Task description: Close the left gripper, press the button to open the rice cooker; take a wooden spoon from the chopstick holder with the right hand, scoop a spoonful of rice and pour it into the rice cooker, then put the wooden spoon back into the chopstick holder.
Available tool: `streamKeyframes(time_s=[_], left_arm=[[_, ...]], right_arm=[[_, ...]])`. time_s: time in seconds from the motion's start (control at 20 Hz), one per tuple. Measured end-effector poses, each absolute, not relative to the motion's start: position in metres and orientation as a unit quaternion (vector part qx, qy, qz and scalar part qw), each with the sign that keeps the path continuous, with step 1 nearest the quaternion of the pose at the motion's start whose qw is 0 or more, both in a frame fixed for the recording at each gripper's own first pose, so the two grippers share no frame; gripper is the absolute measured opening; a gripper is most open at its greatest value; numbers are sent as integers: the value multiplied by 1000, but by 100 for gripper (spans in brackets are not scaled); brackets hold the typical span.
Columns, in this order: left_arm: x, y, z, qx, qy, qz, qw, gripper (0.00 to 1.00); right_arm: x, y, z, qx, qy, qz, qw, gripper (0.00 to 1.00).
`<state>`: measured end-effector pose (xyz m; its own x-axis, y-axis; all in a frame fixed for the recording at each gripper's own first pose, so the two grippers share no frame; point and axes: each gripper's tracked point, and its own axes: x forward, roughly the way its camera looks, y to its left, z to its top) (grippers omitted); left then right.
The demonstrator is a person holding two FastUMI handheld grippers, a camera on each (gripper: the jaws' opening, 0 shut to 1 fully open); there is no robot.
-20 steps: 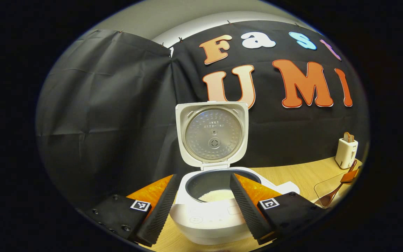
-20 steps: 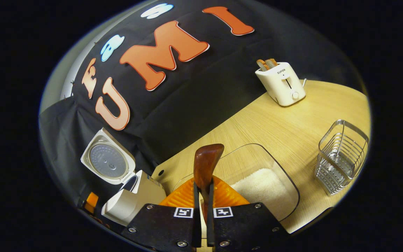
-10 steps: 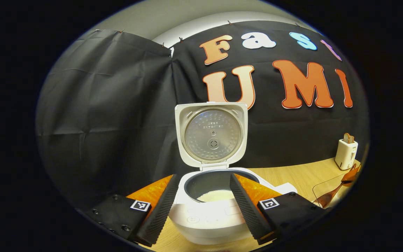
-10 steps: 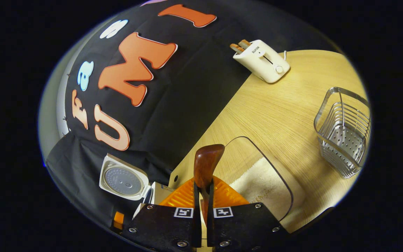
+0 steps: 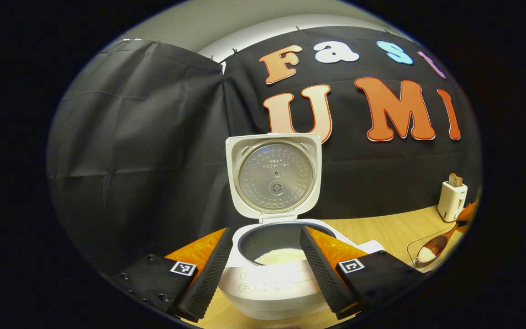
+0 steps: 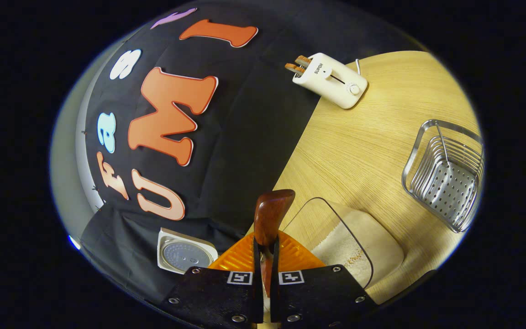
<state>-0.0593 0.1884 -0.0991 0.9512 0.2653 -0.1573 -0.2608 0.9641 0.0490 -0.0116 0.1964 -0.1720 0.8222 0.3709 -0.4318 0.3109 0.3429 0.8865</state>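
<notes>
Right claw [image 6: 263, 269] clamped on the reddish-brown wooden spoon [image 6: 270, 214] handle, spoon bowl (heaped with white rice) over the clear rice container [image 5: 427, 246], left claw [image 5: 263, 265] spread apart before the open white rice cooker [image 5: 272, 274] on the tabletop [image 6: 363, 137], wire chopstick holder [image 6: 445, 173] well apart.

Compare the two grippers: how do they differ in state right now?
The left gripper is open, its fingers spread wide; the right gripper is shut on the spoon. The left holds nothing and faces the open rice cooker; the right, tilted, faces the rice container, with the spoon bowl loaded with rice in the left gripper view.
</notes>
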Motion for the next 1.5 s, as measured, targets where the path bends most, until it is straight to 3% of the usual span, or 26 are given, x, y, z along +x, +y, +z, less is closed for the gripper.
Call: streamKeyframes(time_s=[0.45, 1.05, 1.5], left_arm=[[-60, 195, -99, 20, 82, 140, 987, 97], [-68, 205, -98, -2, 76, 141, 987, 96], [-83, 236, -94, -18, 65, 172, 983, 96]], right_arm=[[8, 172, -146, 660, 266, 8, 703, 6], [34, 237, -107, 738, 298, 77, 600, 6], [58, 312, -77, 735, 318, 125, 586, 6]])
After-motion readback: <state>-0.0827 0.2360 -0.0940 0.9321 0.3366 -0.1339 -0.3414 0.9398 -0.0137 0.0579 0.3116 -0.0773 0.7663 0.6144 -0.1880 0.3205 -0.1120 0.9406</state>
